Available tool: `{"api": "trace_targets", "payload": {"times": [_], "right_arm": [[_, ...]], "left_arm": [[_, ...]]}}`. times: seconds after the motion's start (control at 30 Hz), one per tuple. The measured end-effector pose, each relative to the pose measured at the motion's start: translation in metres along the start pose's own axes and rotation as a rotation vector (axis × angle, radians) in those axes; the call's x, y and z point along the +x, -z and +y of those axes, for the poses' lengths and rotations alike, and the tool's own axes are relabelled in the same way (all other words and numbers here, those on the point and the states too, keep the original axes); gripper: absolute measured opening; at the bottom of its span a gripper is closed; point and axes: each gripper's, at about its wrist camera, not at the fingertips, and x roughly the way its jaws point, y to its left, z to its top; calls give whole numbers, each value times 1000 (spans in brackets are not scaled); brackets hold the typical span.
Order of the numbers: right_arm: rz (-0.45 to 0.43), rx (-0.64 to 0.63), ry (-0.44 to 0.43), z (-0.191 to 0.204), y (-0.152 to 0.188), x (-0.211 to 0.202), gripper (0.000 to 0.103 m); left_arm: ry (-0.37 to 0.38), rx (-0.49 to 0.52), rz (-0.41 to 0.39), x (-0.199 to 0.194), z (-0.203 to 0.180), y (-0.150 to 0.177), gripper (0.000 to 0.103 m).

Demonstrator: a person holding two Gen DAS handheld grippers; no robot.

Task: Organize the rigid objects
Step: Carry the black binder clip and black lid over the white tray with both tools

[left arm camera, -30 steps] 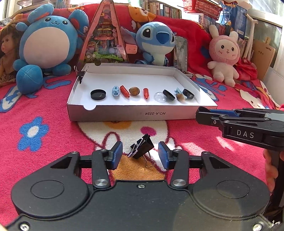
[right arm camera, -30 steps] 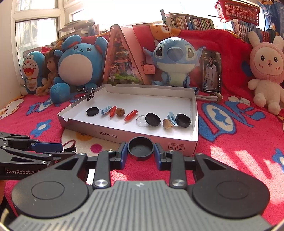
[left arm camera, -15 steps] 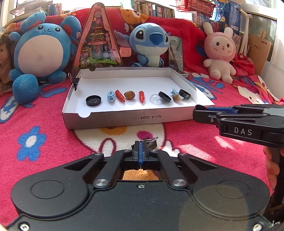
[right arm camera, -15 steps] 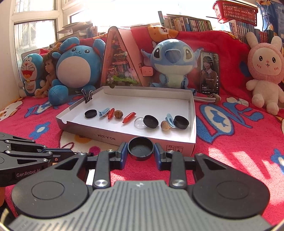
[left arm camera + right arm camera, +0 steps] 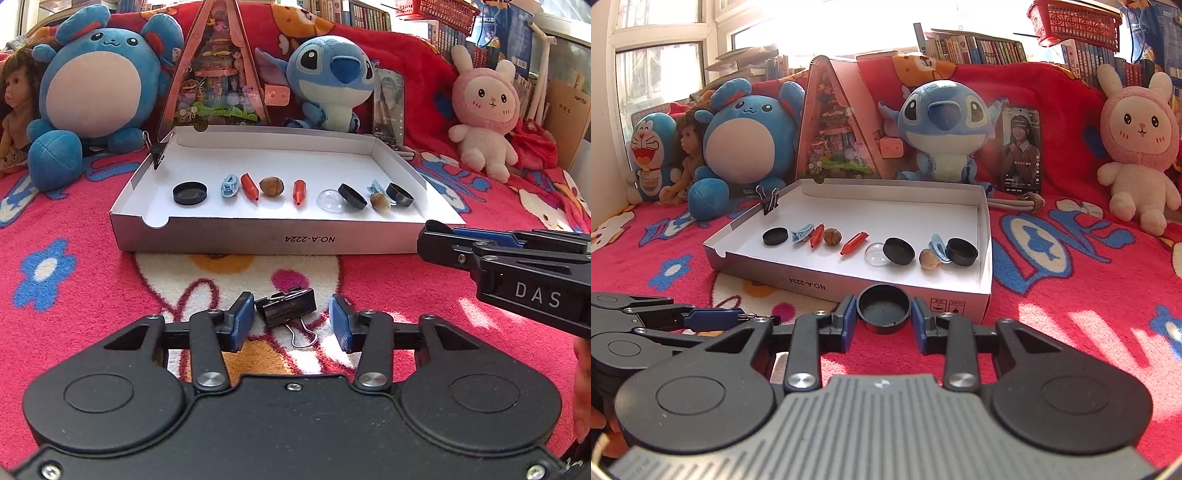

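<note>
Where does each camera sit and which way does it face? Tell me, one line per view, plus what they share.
Left wrist: rides the left gripper, low over the blanket, facing the white box; its open fingers flank a binder clip, and the right gripper enters from the right.
Right wrist: rides the right gripper, facing the same box from further right; its fingers hold a black cap, and the left gripper shows at the lower left.
Shared: the box, its row of small items, and the Stitch plush behind.

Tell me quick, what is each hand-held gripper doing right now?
Left hand-held gripper: open, with the binder clip lying loose between its fingers.
Right hand-held gripper: closed on a black cap.
</note>
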Motion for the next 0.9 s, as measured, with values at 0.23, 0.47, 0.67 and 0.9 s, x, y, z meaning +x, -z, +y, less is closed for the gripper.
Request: {"api": "trace_targets", "payload": {"times": [0.23, 0.47, 0.67, 0.9], "right_arm": [[-16, 12, 7, -4, -3, 0, 37], [-36, 9, 22, -2, -18, 9, 37], [-9, 43, 61, -8, -35, 30, 37], [53, 80, 99, -17, -43, 57, 37]], "left_arm": [[20, 27, -16, -7, 0, -10, 33], [4, 40, -112, -24, 13, -50, 33], [-23, -14, -89, 0, 44, -86, 33], [-57, -22, -32, 33, 62, -94, 33]]}}
